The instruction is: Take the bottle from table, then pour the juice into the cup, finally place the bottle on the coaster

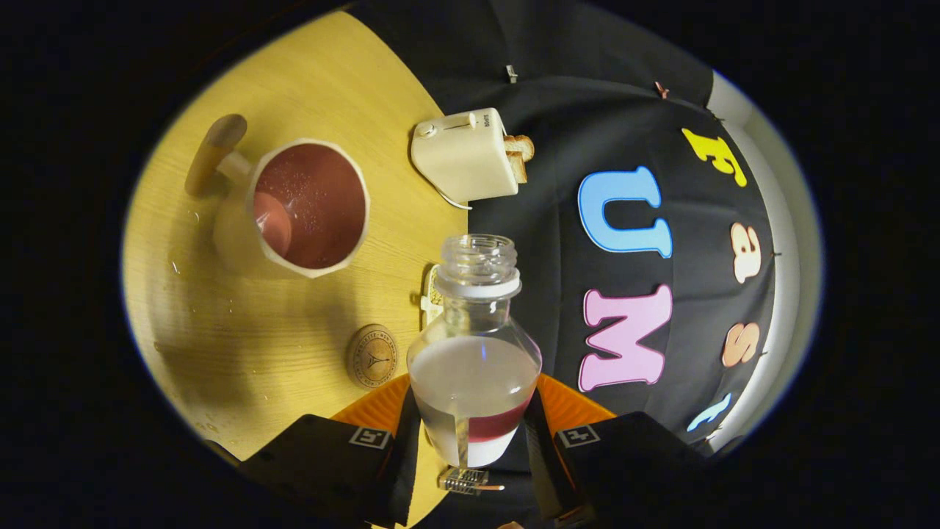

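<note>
- Tool [470,441] closed on the bottle [474,353], one finger pressed to each side of its lower body.
- Bottle uncapped, neck pointing forward beyond the fingers, a little red juice [499,425] pooled low inside.
- Cup [308,206] well beyond the fingers on the counter [242,338], holding red juice, wooden handle on its far side.
- Round coaster [372,355] flat on the counter, just beside the bottle's shoulder, between cup and tool, apart from both.
- Toaster [464,153] at the counter's edge beyond the bottle mouth, bread [520,156] sticking from its slot.
- Small pale thing behind the bottle neck, mostly hidden, hard to make out.
- Bottle base cut off between the fingers; droplets on the counter near the cup.
</note>
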Motion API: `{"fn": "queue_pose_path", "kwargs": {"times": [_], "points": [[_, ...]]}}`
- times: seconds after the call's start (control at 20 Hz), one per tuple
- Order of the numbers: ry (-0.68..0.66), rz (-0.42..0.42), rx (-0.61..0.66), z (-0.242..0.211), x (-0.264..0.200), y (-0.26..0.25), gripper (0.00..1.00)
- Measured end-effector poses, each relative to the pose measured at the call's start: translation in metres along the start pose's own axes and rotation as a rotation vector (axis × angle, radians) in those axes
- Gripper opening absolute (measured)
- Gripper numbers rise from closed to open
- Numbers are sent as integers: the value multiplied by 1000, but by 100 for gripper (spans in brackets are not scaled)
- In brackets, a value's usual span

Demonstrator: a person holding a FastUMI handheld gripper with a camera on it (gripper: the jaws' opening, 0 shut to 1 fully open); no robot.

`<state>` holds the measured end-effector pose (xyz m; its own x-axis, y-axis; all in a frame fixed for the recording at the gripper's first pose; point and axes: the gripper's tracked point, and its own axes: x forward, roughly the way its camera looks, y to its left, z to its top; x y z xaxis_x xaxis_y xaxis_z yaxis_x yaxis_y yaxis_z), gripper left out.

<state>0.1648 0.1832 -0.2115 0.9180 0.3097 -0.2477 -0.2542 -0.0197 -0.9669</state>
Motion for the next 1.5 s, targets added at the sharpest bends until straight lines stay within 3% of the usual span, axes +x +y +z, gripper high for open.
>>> {"fn": "queue_pose_path", "kwargs": {"times": [0.9, 1.5], "points": [[-118, -59, -386, 33, 11, -10, 67], [-170, -77, -552, 44, 16, -16, 66]]}}
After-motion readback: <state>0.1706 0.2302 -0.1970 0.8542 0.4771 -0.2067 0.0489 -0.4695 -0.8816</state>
